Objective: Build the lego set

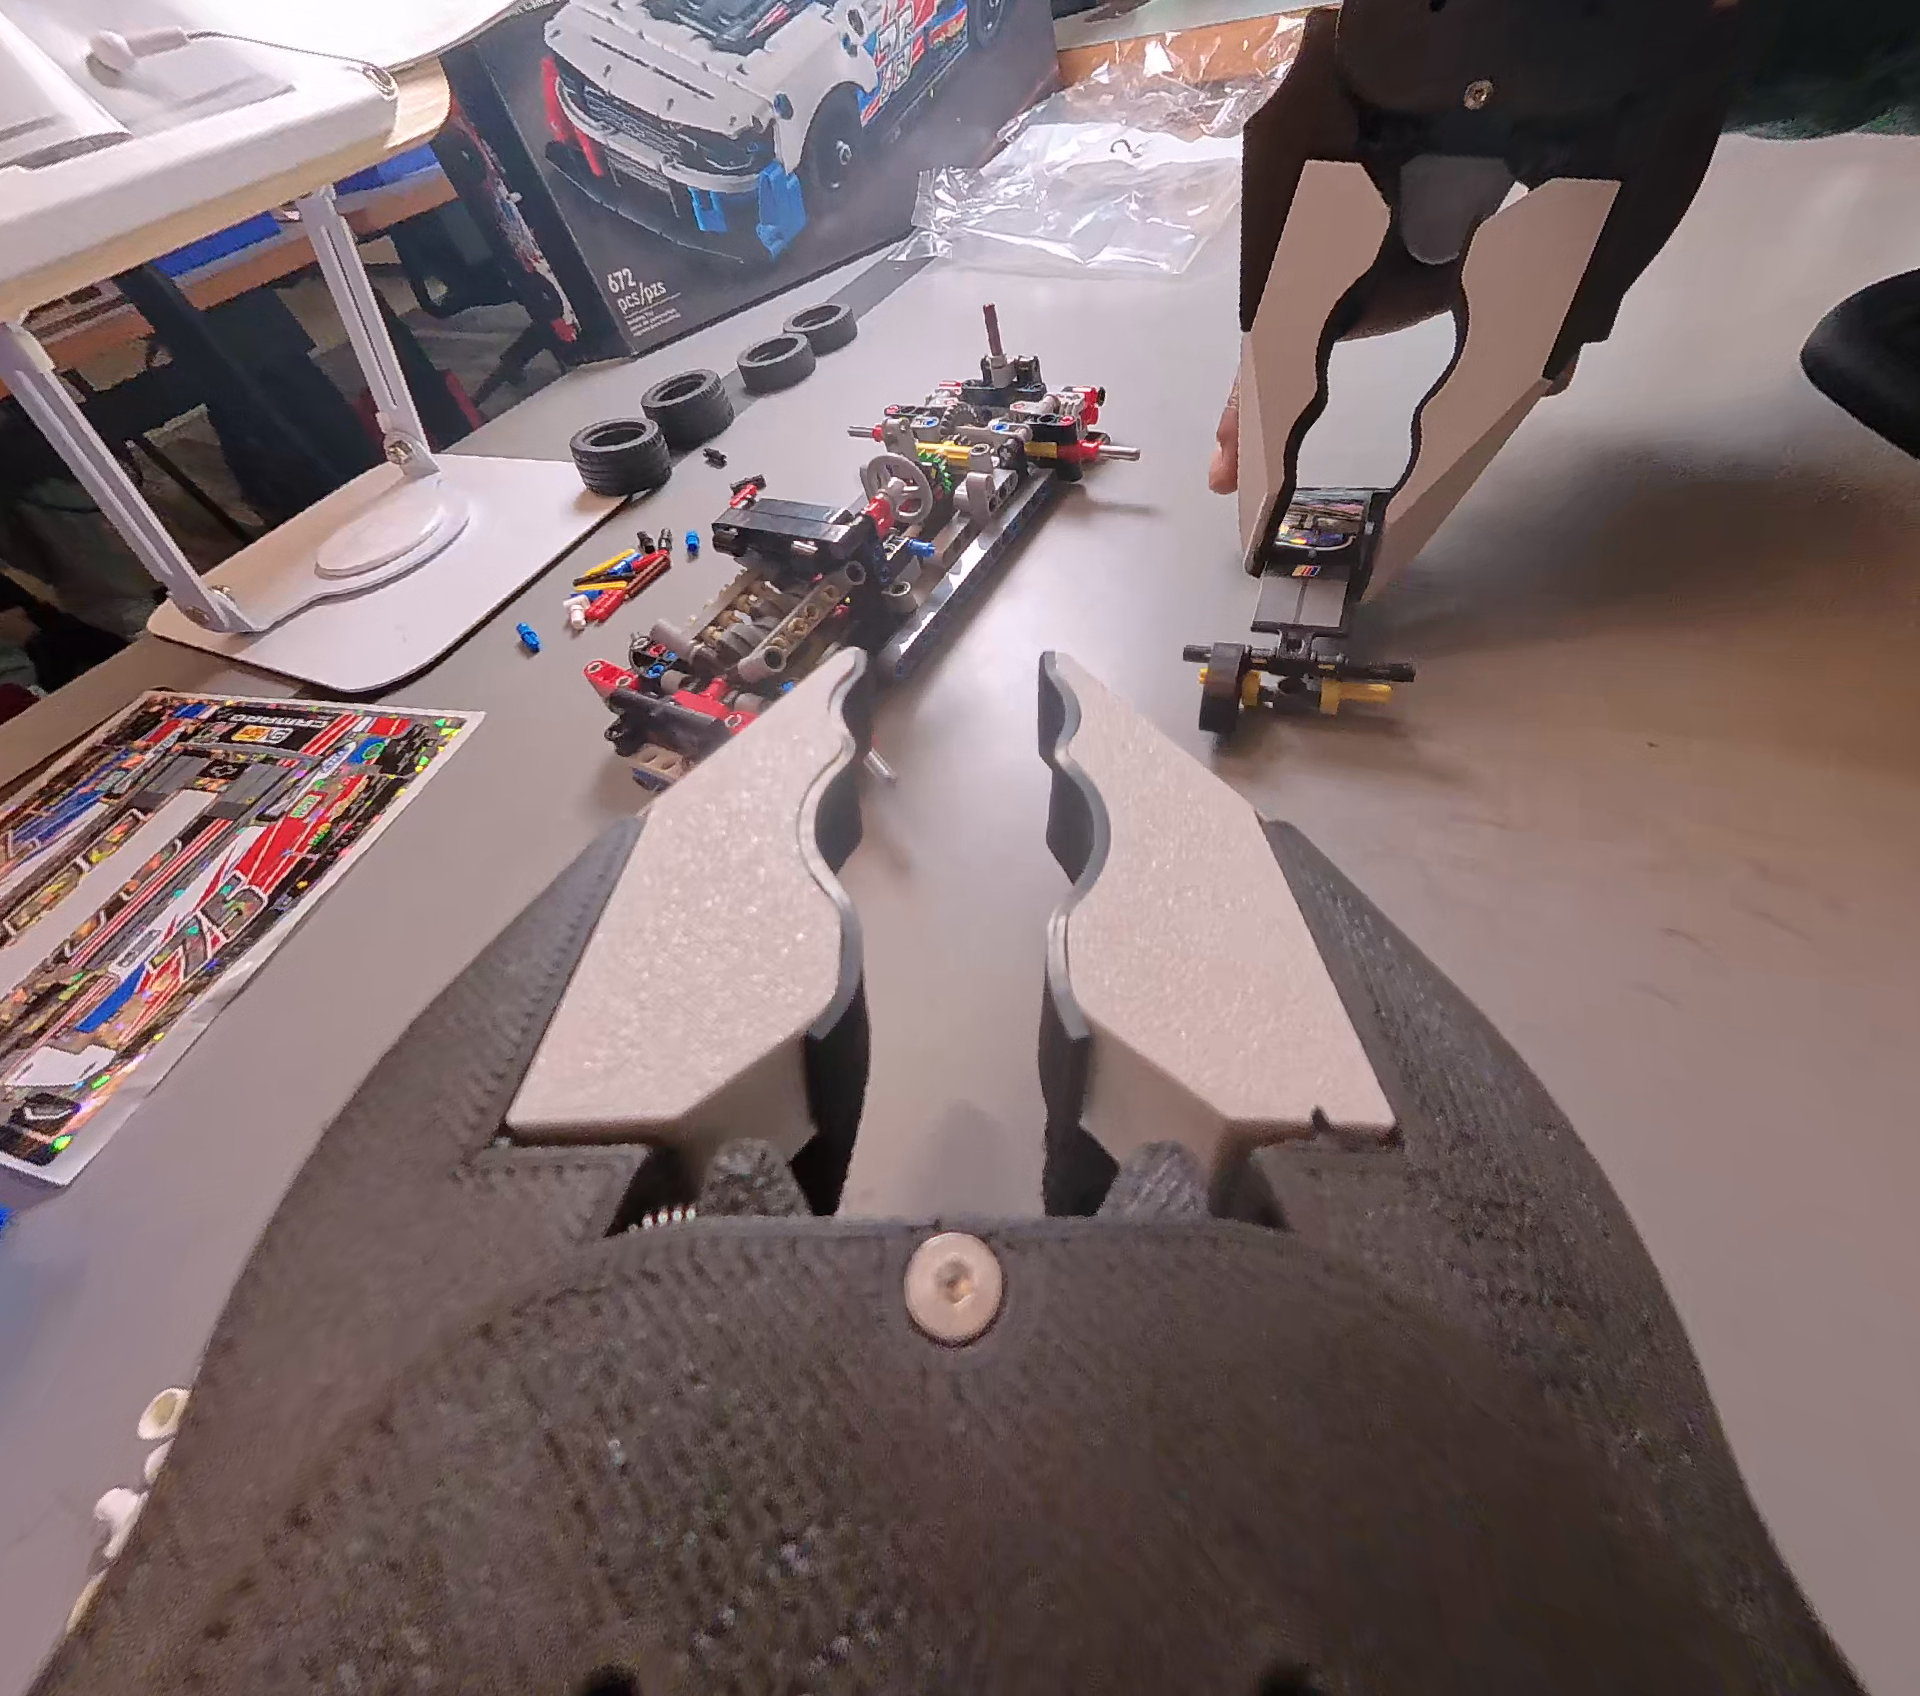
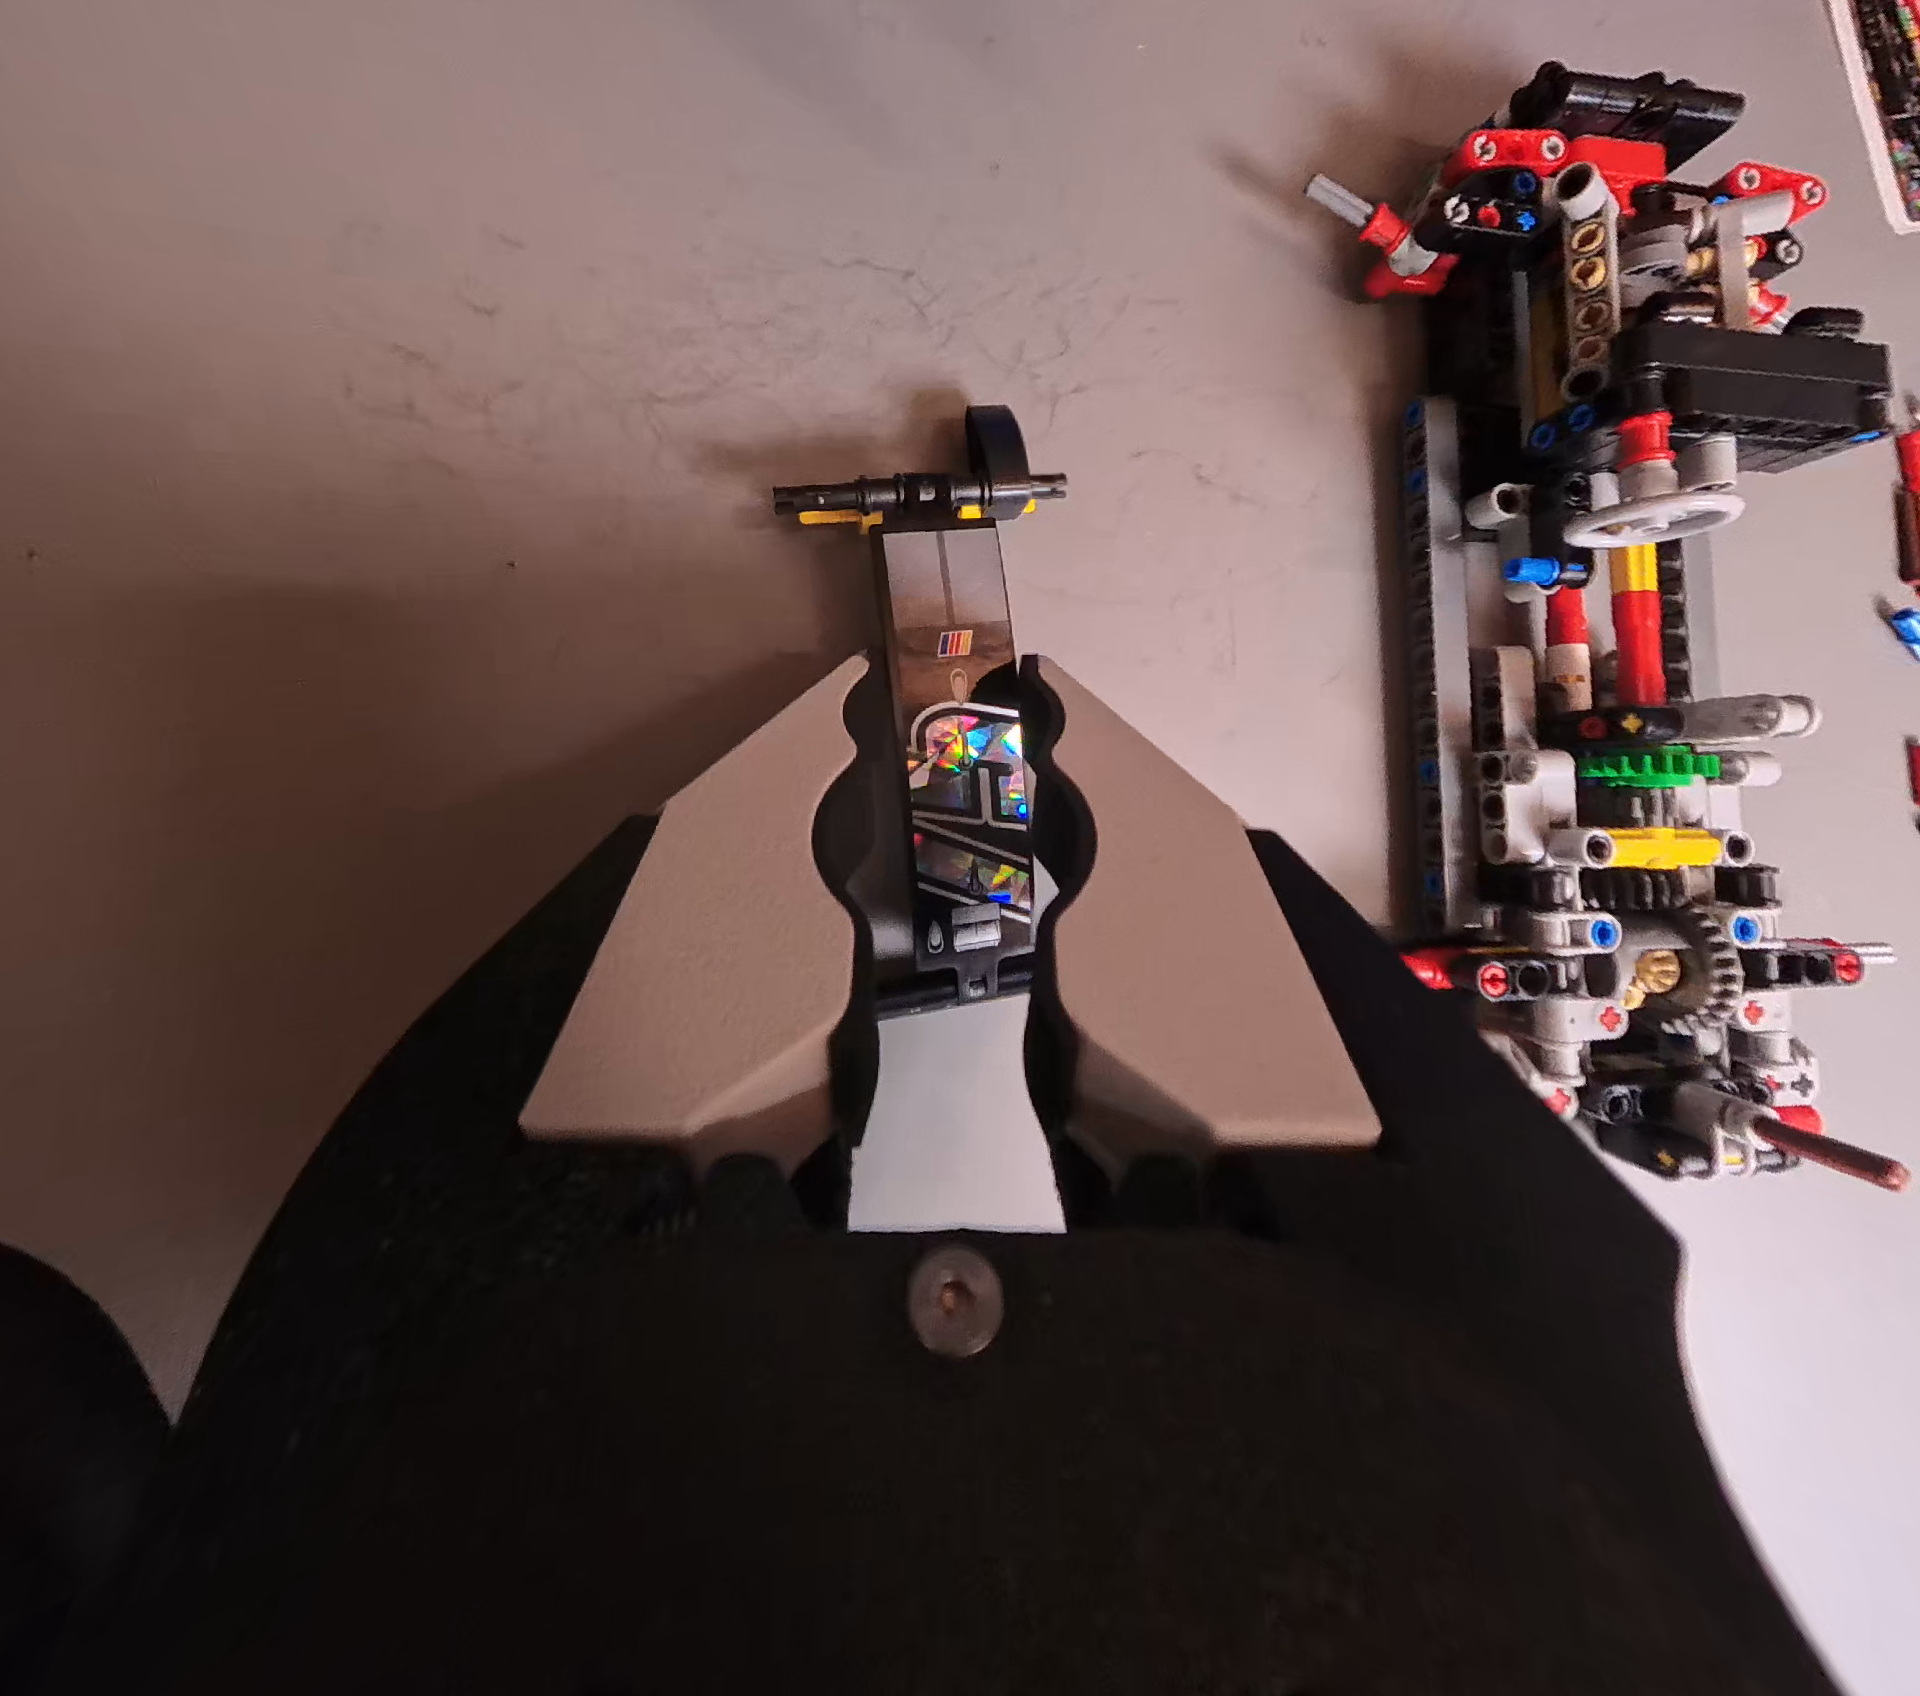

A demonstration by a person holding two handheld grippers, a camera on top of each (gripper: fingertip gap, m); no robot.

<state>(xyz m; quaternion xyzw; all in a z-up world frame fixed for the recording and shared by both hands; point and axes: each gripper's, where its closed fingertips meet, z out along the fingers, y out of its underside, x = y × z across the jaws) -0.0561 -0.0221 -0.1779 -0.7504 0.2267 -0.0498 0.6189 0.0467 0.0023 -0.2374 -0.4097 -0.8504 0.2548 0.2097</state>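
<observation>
Four tyres (image 1: 717, 399) sit upper left by one chassis (image 1: 862, 545) mid-table. My right gripper (image 2: 943, 680) pinches the stickered black panel (image 2: 961, 773) at frame centre; my left gripper (image 1: 951, 690) hangs spread, empty, just below the chassis.

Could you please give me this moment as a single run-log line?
right gripper: shut on black stickered panel piece, resting on table | left gripper: open, empty | chassis: untouched
</observation>
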